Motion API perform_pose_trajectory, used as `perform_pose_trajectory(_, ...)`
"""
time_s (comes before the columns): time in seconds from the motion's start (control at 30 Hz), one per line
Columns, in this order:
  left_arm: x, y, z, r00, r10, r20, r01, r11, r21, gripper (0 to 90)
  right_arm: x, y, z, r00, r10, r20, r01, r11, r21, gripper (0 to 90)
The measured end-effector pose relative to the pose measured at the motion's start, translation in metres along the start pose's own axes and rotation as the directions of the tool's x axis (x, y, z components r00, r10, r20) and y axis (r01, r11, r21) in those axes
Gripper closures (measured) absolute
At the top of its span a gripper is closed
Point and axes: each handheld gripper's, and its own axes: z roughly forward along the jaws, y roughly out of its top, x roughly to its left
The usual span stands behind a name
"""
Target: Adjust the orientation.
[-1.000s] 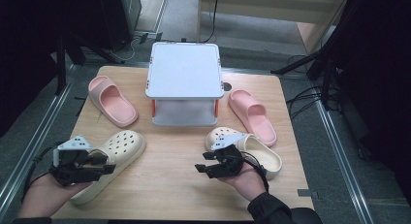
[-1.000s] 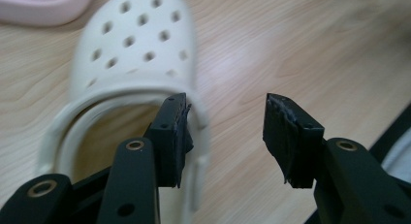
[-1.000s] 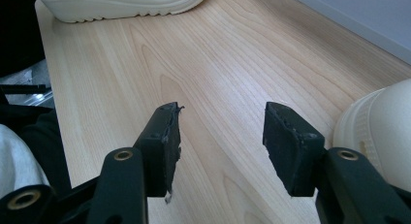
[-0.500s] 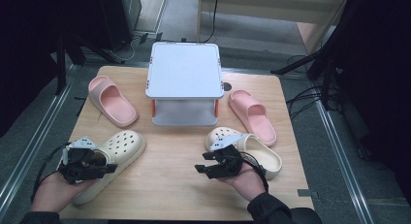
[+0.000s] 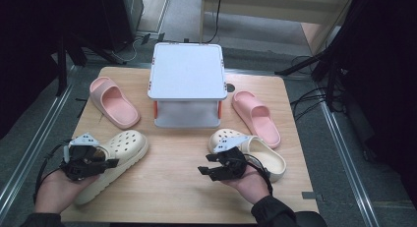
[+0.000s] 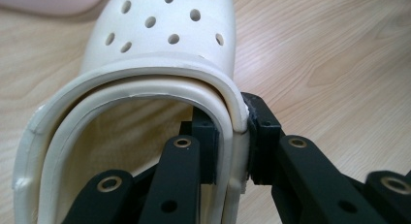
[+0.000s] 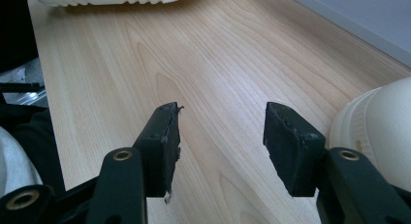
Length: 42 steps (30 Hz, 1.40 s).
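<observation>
A cream perforated clog [image 5: 120, 147] lies at the table's front left. My left gripper [image 5: 109, 163] sits over its heel end. In the left gripper view one jaw is inside the clog [image 6: 165, 44] and the other outside, at the opening's rim. The left gripper [image 6: 232, 132] has just been closing, and its pads now press on the clog's side wall. A second cream clog [image 5: 263, 156] lies at the front right. My right gripper [image 5: 205, 170] stands open just left of it over bare wood [image 7: 220, 132], with that clog's toe [image 7: 373, 117] at the right edge.
A white two-tier shelf [image 5: 187, 72] stands at the back middle of the wooden table [image 5: 177, 197]. One pink slipper [image 5: 112, 101] lies to the shelf's left and another [image 5: 255, 116] to its right. Bare wood lies between the two clogs.
The left gripper's jaws have closed onto the left clog's side wall, with the hand shifting only slightly. The right hand and its gripper have not moved.
</observation>
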Motion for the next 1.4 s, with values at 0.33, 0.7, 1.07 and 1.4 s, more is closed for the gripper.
perform_pose_trajectory(0.33, -0.037, 0.035, 0.029, 0.9929, 0.083, 0.085, -0.083, 0.9965, -0.004, 77.1, 0.001, -0.004, -0.003, 0.9999, 0.004, 0.01, -0.004, 1.0, -0.007, 48.2)
perform_pose_trajectory(0.7, -0.074, 0.064, 0.071, 0.9744, 0.166, 0.152, -0.175, 0.9832, 0.051, 76.6, 0.003, -0.012, -0.012, 0.9993, 0.02, 0.032, -0.019, 0.999, -0.027, 49.0)
perform_pose_trajectory(1.07, -0.08, 0.069, 0.081, 0.9594, 0.208, 0.191, -0.222, 0.9736, 0.054, 70.5, 0.008, -0.017, -0.012, 0.9982, 0.015, 0.058, -0.012, 0.999, -0.051, 49.5)
perform_pose_trajectory(1.4, -0.07, 0.067, 0.059, 0.952, 0.221, 0.211, -0.232, 0.9724, 0.026, 58.6, 0.014, -0.013, -0.009, 0.9971, 0.038, 0.066, -0.032, 0.996, -0.081, 51.3)
